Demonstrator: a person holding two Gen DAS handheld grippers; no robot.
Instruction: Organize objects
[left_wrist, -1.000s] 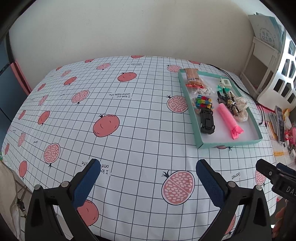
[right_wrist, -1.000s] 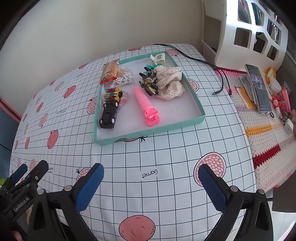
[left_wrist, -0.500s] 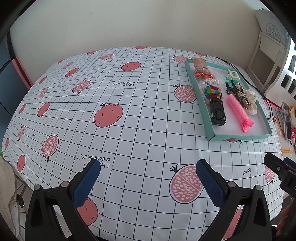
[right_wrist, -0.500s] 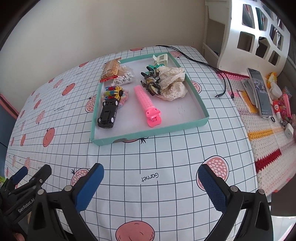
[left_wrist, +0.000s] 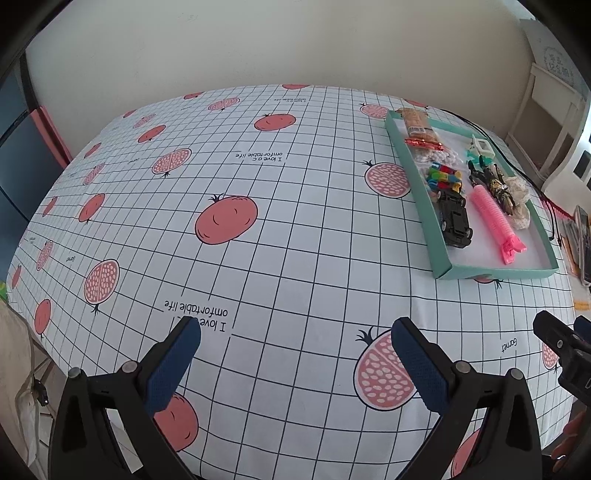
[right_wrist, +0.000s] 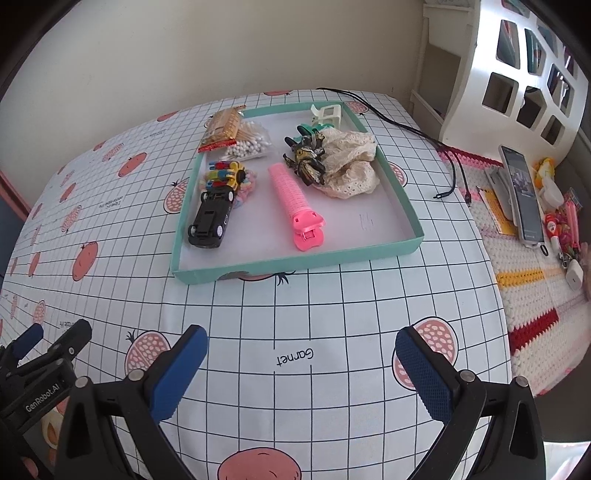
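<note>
A teal tray (right_wrist: 295, 265) (left_wrist: 424, 192) lies on the pomegranate-print cloth. Inside it are a black toy car (right_wrist: 211, 220) (left_wrist: 455, 220), a pink hair clip (right_wrist: 295, 205) (left_wrist: 495, 221), a colourful small toy (right_wrist: 223, 175), a bag of cotton swabs (right_wrist: 249, 142), a snack packet (right_wrist: 221, 127), dark hair clips (right_wrist: 306, 158), lace fabric (right_wrist: 352, 164) and a pale claw clip (right_wrist: 327, 112). My right gripper (right_wrist: 301, 345) is open and empty, near the table's front edge below the tray. My left gripper (left_wrist: 295, 336) is open and empty, left of the tray.
A black cable (right_wrist: 417, 133) runs off the table's right side. A crocheted mat (right_wrist: 524, 266) at the right carries a phone (right_wrist: 522, 195) and several small items. A white cut-out shelf (right_wrist: 517, 74) stands at the back right.
Both grippers have drawn back and risen a little, so the tray looks smaller and farther. The left view has swung left. Nothing in the tray has moved.
</note>
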